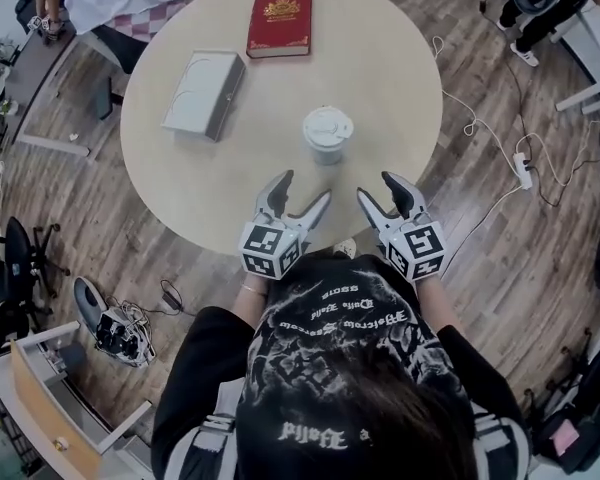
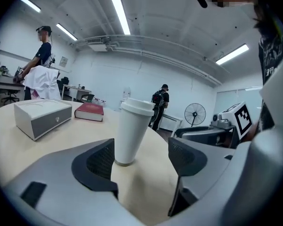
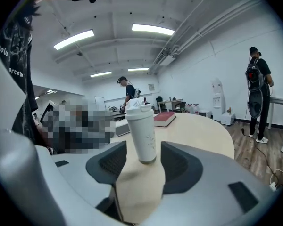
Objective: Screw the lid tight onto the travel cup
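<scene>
A white travel cup (image 1: pixel 327 133) with its white lid on top stands upright on the round wooden table (image 1: pixel 180 168), a little right of the middle. Both grippers hover over the table's near edge, a short way in front of the cup and apart from it. My left gripper (image 1: pixel 306 186) is open and empty; in the left gripper view the cup (image 2: pixel 130 131) stands beyond its fingers (image 2: pixel 96 166). My right gripper (image 1: pixel 375 185) is also open with nothing between its jaws. In the right gripper view the cup (image 3: pixel 141 132) stands just past its fingers (image 3: pixel 184 166).
A grey box (image 1: pixel 205 93) lies left of the cup and a red book (image 1: pixel 280 20) at the table's far side. Office chairs, a power strip with cables (image 1: pixel 520 168) and desks ring the table. People stand in the background (image 2: pixel 159 105).
</scene>
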`<state>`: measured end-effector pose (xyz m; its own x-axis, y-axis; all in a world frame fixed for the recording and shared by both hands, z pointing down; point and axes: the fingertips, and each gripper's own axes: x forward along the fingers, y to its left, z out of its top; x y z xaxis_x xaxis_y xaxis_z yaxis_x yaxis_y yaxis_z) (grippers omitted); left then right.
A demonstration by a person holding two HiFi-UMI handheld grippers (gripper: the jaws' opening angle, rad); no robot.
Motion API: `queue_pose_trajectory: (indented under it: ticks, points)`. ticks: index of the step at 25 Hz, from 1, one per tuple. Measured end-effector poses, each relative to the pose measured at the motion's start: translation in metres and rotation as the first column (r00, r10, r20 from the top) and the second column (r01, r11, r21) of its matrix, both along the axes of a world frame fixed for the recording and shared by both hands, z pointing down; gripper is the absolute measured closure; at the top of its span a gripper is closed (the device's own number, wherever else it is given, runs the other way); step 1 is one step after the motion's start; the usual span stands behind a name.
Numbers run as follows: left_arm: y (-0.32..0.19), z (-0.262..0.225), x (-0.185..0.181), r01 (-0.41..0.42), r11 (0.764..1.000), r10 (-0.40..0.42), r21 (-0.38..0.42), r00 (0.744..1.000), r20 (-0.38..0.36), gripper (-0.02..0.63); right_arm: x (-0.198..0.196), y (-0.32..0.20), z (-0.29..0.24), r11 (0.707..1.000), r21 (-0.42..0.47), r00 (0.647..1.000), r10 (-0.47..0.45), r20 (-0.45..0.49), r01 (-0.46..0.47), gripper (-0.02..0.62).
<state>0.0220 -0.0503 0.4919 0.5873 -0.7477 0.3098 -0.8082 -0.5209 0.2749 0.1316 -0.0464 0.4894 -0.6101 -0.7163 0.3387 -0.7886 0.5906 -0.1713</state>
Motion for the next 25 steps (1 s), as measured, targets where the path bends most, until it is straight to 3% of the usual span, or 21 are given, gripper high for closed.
queue_pose_trajectory:
  ticks: [1, 3, 4, 6, 8, 13, 17, 22, 25]
  points:
    - [0.001, -0.004, 0.001, 0.007, 1.000, -0.007, 0.004, 1.000, -0.012, 0.235, -0.001, 0.001, -0.004, 1.000, 0.009, 1.000, 0.003, 0.005, -0.003, 0.379]
    - [0.002, -0.010, -0.001, 0.035, 0.999, -0.035, 0.017, 0.999, -0.020, 0.411, -0.003, 0.002, -0.009, 1.000, 0.025, 1.000, 0.011, 0.013, -0.011, 0.431]
    - [0.003, -0.012, -0.002, 0.047, 0.999, -0.046, 0.022, 0.999, -0.021, 0.460, -0.004, 0.003, -0.010, 0.999, 0.031, 1.000, 0.015, 0.013, -0.016, 0.454]
    - [0.005, -0.014, -0.002, 0.056, 0.998, -0.055, 0.031, 0.998, -0.015, 0.490, -0.004, 0.003, -0.012, 0.999, 0.043, 1.000, 0.027, 0.006, -0.027, 0.522]
    - [0.007, -0.016, -0.001, 0.052, 0.998, -0.052, 0.040, 0.999, -0.005, 0.573, -0.004, 0.004, -0.012, 0.998, 0.040, 0.999, 0.038, 0.006, -0.038, 0.588]
    - [0.011, -0.023, 0.004, 0.019, 0.999, -0.017, 0.048, 0.999, -0.038, 0.585, -0.007, 0.007, -0.006, 0.999, 0.017, 0.999, 0.040, -0.008, -0.040, 0.588]
    - [0.011, -0.020, 0.006, -0.001, 0.999, 0.003, 0.034, 0.999, -0.053, 0.584, -0.016, 0.010, -0.002, 0.999, 0.033, 0.995, 0.010, -0.102, -0.006, 0.589]
    - [0.006, -0.018, 0.004, 0.011, 1.000, -0.010, 0.022, 0.998, -0.061, 0.584, -0.019, 0.010, 0.000, 0.999, 0.033, 0.990, 0.003, -0.142, 0.002, 0.589]
    - [-0.002, -0.021, -0.002, 0.051, 0.999, -0.050, 0.004, 0.992, -0.119, 0.584, -0.021, 0.006, 0.002, 0.999, 0.037, 0.987, -0.002, -0.158, 0.008, 0.589]
